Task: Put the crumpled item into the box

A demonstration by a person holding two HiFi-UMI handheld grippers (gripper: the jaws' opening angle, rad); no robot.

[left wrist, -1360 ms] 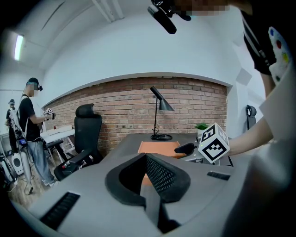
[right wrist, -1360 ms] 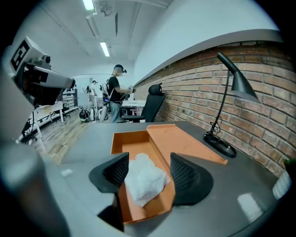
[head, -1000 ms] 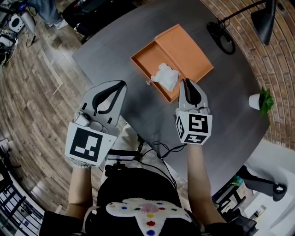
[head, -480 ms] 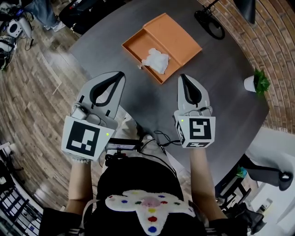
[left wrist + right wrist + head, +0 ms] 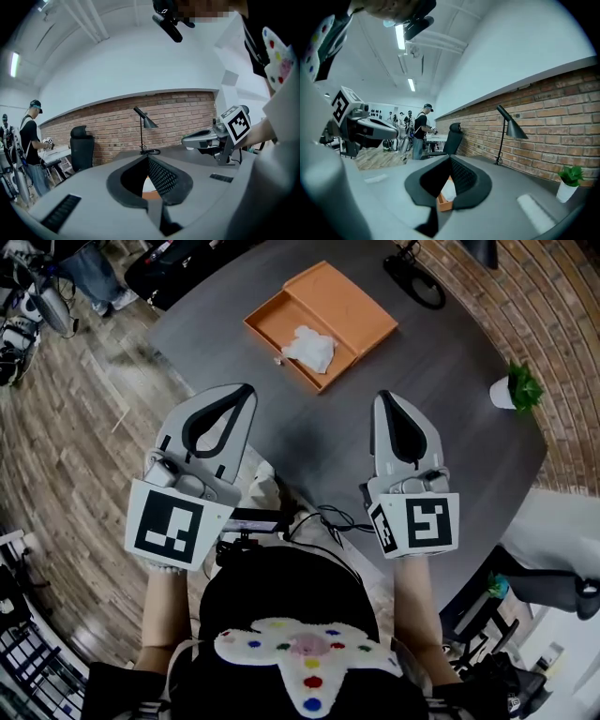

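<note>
Now, on your left, the wooden floor [image 5: 75,427] runs beside the dark round table [image 5: 441,381]. Your left gripper [image 5: 246,390] hangs over the table's near edge, well short of the box. Its jaws are together at the tips, with only the oval gap behind them, and nothing is caught there. Your left gripper view shows the same thing: tips meeting, empty, with a sliver of orange and white showing through the gap.

Further along, toward the far side of the table, the orange box [image 5: 272,320] lies open with its two halves side by side. The crumpled item [image 5: 309,346], a white wad, sits inside the left half, toward its nearer end, touching the floor of the box. Neither tool is near it.

To the right of that, your right gripper [image 5: 382,397] is held over the table at about the same reach as the left one, pointing toward the box. Its jaws are pressed together and hold nothing. In your right gripper view a corner of the box [image 5: 444,202] and the white wad [image 5: 449,190] show through the gap behind the closed tips.

At the far right edge of the table stands a small plant [image 5: 511,390] in a white pot, well apart from everything else.
</note>
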